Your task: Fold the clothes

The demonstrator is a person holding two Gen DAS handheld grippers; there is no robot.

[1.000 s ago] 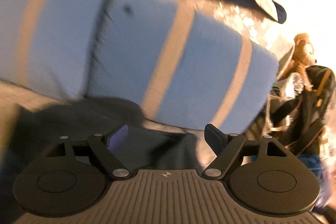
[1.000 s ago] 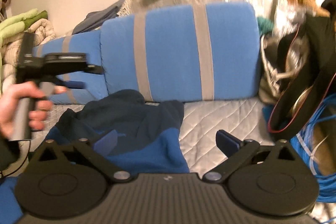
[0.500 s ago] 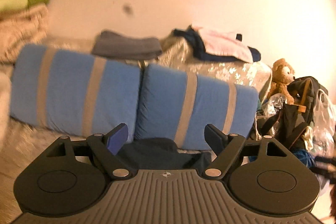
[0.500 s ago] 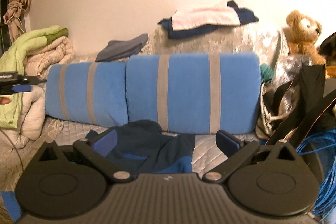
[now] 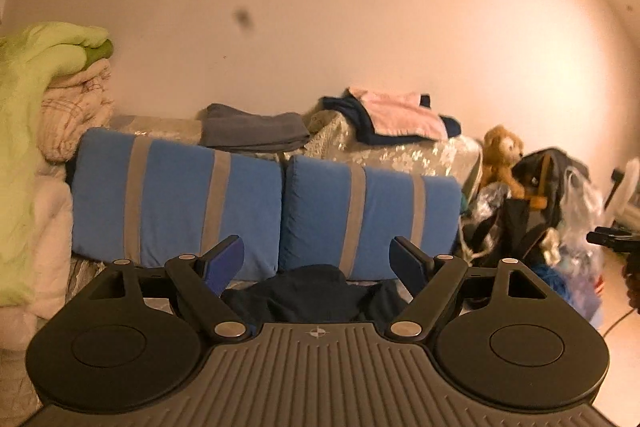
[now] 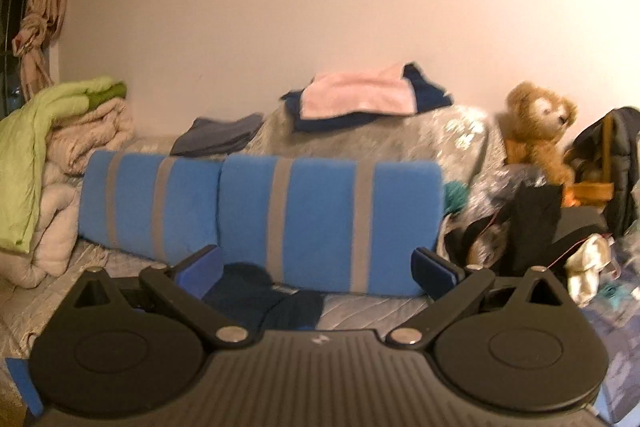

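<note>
Both grippers are held level with their fingers spread wide and nothing between them: the left gripper (image 5: 316, 261) and the right gripper (image 6: 318, 267). Two blue cushions (image 5: 264, 211) with grey stripes stand along the back edge of the quilted bed (image 6: 360, 303). Just in front of them lies the dark navy garment (image 5: 308, 293), rumpled in a heap with a brighter blue panel. No writing can be read anywhere.

Plain cream wall (image 5: 320, 7), warm light, knotted curtain (image 6: 40, 7) at left
</note>
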